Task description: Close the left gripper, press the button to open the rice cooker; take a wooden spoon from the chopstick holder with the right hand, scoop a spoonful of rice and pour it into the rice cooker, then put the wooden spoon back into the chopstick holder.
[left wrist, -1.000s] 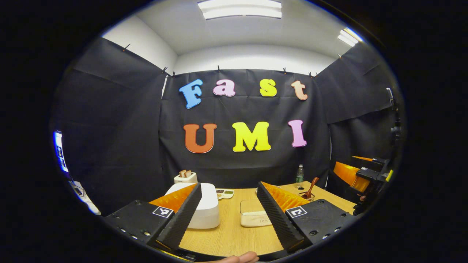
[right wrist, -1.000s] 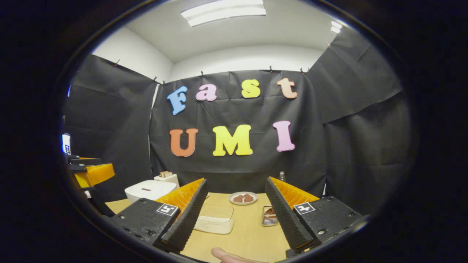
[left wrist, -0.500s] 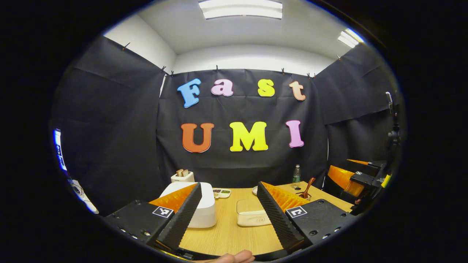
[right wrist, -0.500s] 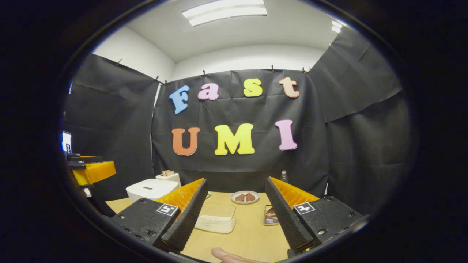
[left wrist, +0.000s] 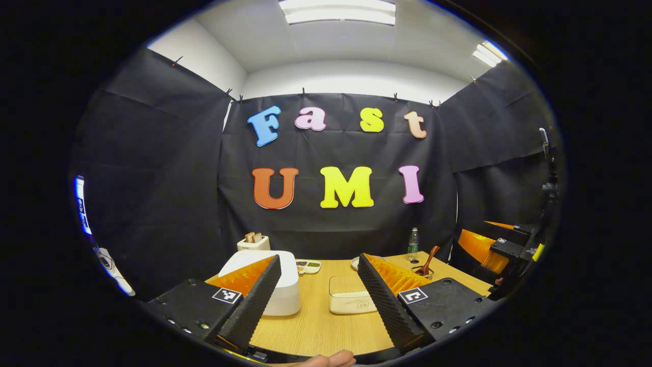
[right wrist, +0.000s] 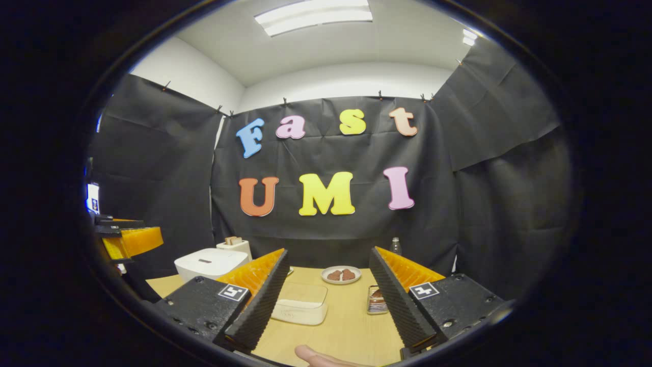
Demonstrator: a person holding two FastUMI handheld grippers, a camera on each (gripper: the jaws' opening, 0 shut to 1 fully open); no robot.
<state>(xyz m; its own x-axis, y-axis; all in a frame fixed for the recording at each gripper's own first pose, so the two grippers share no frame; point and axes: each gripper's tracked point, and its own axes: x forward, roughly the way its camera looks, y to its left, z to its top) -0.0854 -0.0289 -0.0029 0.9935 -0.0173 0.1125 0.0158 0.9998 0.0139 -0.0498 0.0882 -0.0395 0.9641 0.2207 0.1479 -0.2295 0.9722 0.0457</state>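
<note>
Wood-grain laminate covers the 1 table (left wrist: 326, 326), which carries all items. 2 grippers are present. In the left gripper view the left gripper (left wrist: 318, 293) is held above the near table edge with its jaws released, 2 ribbed, wedge-shaped fingers (left wrist: 254, 300) standing well apart with nothing between them. In the right gripper view the right gripper (right wrist: 328, 290) is likewise spread wide and empty. Each finger mount carries 1 square black-and-white marker tag.

1 rice cooker (left wrist: 282, 285), white, smooth and rounded, sits at the left of the table with its lid down; in the right gripper view it appears at far left (right wrist: 209, 262). 1 white toaster (left wrist: 253, 243) stands behind it with 2 brown slices showing at the top. 1 translucent rectangular lidded box (left wrist: 349, 295) sits at the centre, just right of the cooker; the small mark on its front is too small to read. 1 wooden spoon (left wrist: 430, 257) leans, bowl upward, in 1 chopstick holder (left wrist: 423, 270) at the far right. 1 clear plastic bottle (left wrist: 413, 243) stands at the far edge near the holder. 1 small divided dish (left wrist: 308, 266) lies behind the cooker. In the right gripper view 1 round plate (right wrist: 341, 274) holds 2 brown pieces.
</note>
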